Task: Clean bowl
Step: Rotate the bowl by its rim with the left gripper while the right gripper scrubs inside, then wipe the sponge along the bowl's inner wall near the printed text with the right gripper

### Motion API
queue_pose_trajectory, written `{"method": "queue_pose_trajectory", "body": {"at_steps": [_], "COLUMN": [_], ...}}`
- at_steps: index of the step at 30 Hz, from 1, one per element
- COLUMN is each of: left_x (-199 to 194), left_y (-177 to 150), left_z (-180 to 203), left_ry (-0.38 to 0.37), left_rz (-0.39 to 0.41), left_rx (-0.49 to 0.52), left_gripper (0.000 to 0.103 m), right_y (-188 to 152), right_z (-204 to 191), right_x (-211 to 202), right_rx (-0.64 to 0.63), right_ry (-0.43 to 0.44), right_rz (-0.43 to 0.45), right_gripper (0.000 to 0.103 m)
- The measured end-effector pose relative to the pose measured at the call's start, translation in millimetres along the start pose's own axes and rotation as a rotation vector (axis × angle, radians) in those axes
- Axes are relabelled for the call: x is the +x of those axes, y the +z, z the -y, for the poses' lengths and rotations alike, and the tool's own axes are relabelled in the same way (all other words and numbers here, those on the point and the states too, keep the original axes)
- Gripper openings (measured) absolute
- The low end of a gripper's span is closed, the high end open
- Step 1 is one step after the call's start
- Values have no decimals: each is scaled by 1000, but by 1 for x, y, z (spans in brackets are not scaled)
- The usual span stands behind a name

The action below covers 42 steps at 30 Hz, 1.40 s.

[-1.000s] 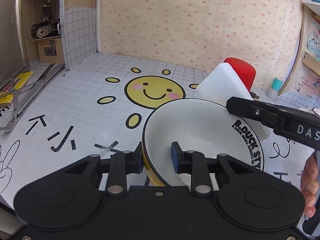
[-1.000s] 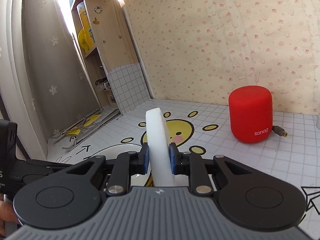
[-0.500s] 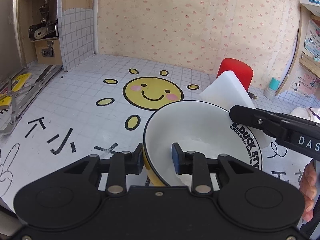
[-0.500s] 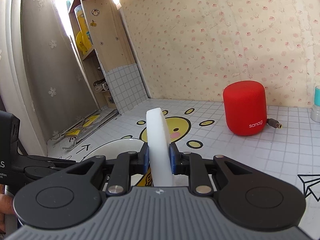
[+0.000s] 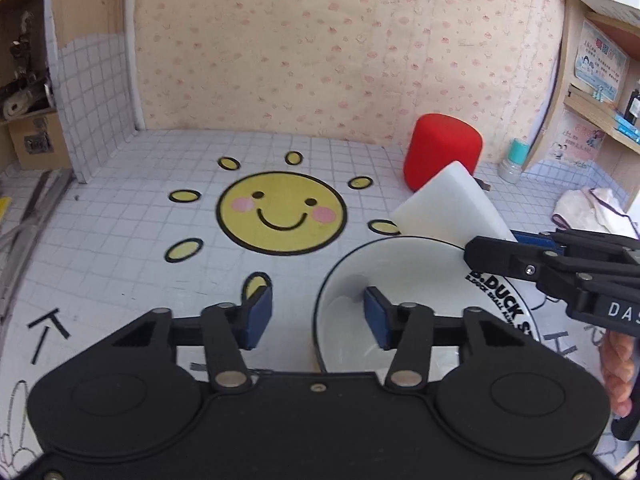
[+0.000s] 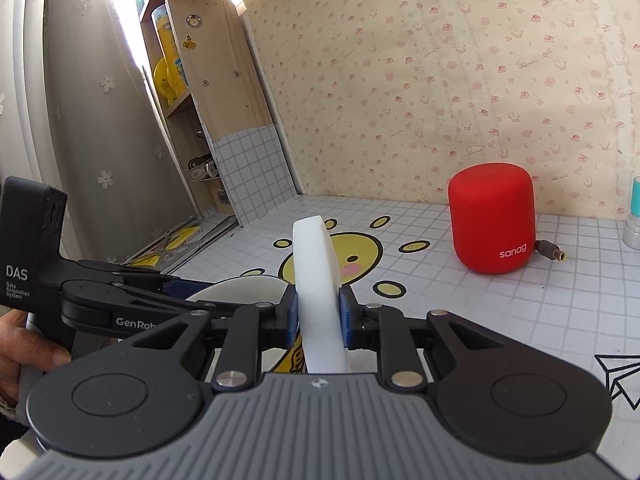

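Since a second ago our left gripper (image 5: 316, 316) has let go of the bowl (image 5: 420, 272); its jaws, closing, straddle the rim untouching. Right gripper (image 6: 318, 316): clamped on our sponge (image 6: 316, 280). Bowl sits on the tiled tabletop (image 5: 120, 240) by papered wall (image 5: 320, 40).

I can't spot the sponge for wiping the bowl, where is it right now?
The white sponge is clamped upright in the right gripper. In the left wrist view it hangs over the bowl's far rim, in front of the red speaker.

White bowl (image 5: 420, 276) with black rim and lettering; white sponge (image 6: 318, 280); red speaker (image 6: 492, 224); white gridded surface (image 5: 120, 240) bearing a yellow smiling sun (image 5: 282, 214).
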<state>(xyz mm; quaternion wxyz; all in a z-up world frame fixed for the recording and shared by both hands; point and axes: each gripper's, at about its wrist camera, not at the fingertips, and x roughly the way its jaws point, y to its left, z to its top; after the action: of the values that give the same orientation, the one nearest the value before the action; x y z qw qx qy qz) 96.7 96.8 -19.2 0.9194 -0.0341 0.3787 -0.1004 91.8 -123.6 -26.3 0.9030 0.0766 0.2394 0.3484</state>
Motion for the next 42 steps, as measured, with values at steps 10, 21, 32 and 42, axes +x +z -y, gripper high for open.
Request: {"method": "queue_pose_trajectory", "body": {"at_steps": [10,21,32,42], "left_x": [-8,-20,-19,-17], "left_y": [-15,-26,-29,-32], "left_z": [13,22,25,30], "left_ry": [83,151,177,188], "left_rz": [15,24,24,28], "left_rx": [-40,-72,-101,-99], "left_gripper": [25,25,25,26], "right_y": [6,29,34,15], "right_z": [-3,-1,-13,5], "right_x": [8,40,58,15], "right_rx": [-27,-43,-65,-23], "right_ry": [4,44,60,46], "right_rz": [-17,-47,-60,-32], "right_gripper": [23,23,23,22]}}
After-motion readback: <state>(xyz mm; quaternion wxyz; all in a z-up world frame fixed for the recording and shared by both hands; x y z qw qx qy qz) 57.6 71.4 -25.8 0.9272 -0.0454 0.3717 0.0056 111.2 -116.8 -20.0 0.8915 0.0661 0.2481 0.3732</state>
